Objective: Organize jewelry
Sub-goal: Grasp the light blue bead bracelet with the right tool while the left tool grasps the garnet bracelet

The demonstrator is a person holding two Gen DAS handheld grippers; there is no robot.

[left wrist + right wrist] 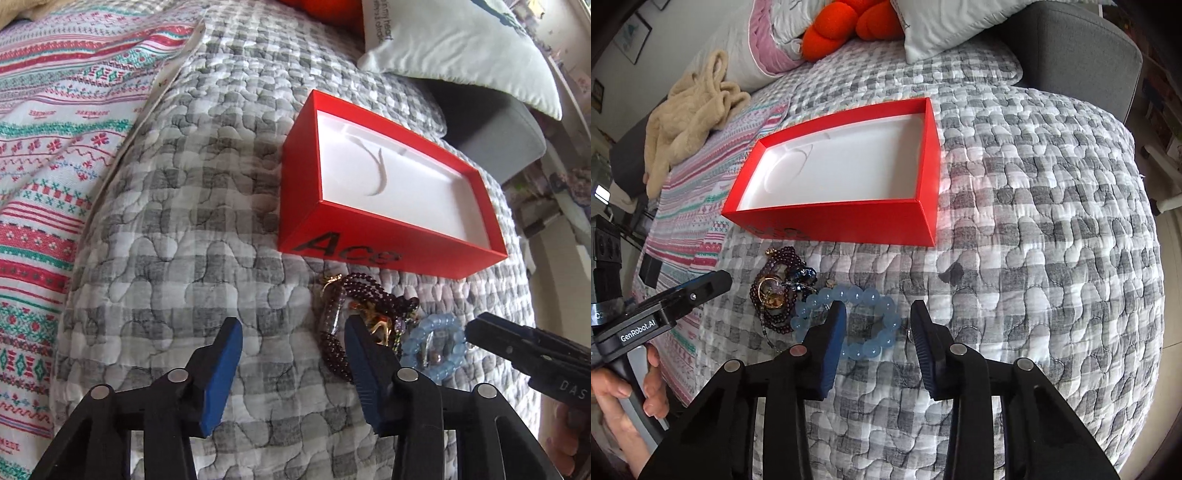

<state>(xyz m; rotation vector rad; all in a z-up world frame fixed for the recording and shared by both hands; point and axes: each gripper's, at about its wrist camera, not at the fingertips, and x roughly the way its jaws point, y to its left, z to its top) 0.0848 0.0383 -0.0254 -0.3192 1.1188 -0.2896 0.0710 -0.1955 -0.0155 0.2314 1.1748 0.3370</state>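
Two grippers, left (291,334) and right (877,319), hover parted and empty-jawed over beaded bracelets (849,317) beside a red box (831,218).

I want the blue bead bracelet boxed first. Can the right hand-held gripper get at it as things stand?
Probably yes. The right hand-held gripper hangs over the blue bead bracelet with jaws apart and nothing covering it; only its left end touches the dark bead pile.
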